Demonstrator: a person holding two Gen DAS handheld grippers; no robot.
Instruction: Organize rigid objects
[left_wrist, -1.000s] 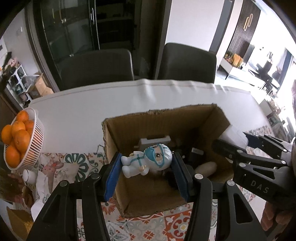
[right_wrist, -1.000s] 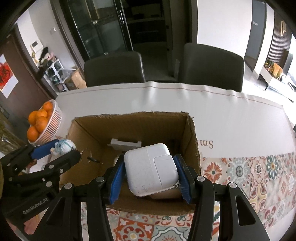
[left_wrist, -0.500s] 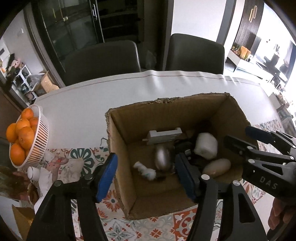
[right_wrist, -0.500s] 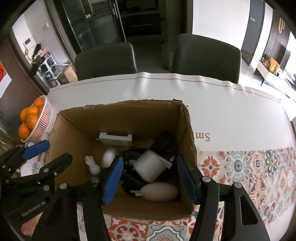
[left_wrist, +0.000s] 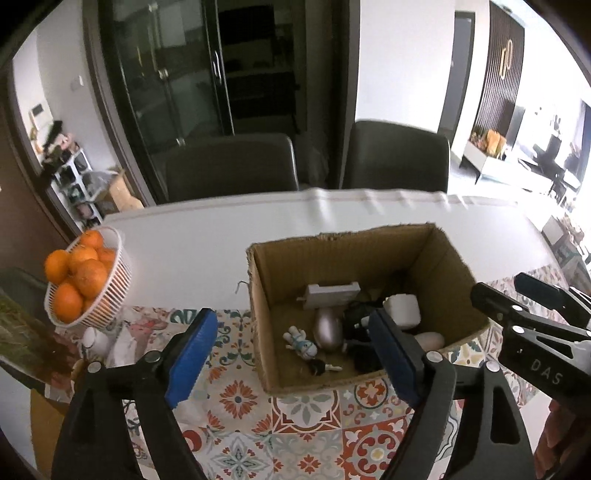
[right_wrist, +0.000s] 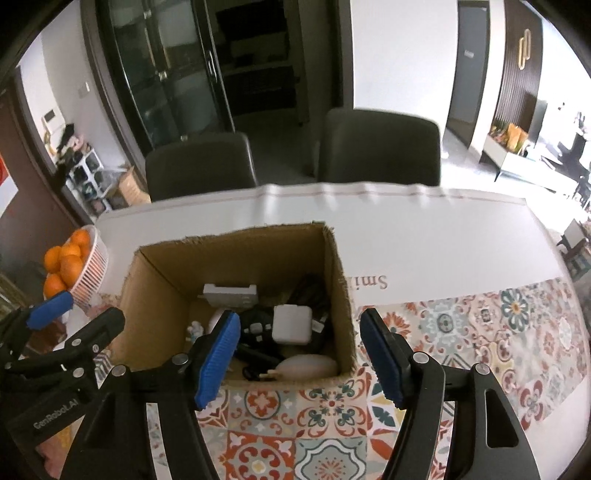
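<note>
An open cardboard box (left_wrist: 295, 258) (right_wrist: 340, 266) stands on the table. Inside lie a small white and blue figurine (left_wrist: 300, 341), a white power adapter (left_wrist: 402, 311) (right_wrist: 291, 324), a grey flat device (left_wrist: 330, 295) (right_wrist: 229, 294), a silvery oval object (left_wrist: 327, 329), a beige oval object (right_wrist: 308, 365) and black items with cables. My left gripper (left_wrist: 291, 354) is open and empty above the box's near edge. My right gripper (right_wrist: 299, 356) is open and empty above the box's near right corner. Each gripper shows in the other's view.
A white basket of oranges (left_wrist: 83, 280) (right_wrist: 68, 266) stands at the table's left. A patterned tile mat (right_wrist: 461, 332) covers the near table, a white cloth (left_wrist: 221, 236) the far part. Two dark chairs (left_wrist: 229, 166) stand behind. Small white items (left_wrist: 96, 338) lie by the basket.
One second ago the left gripper held the figurine and the right held the white adapter. Both opened and dropped them into the box, then pulled back and up.
</note>
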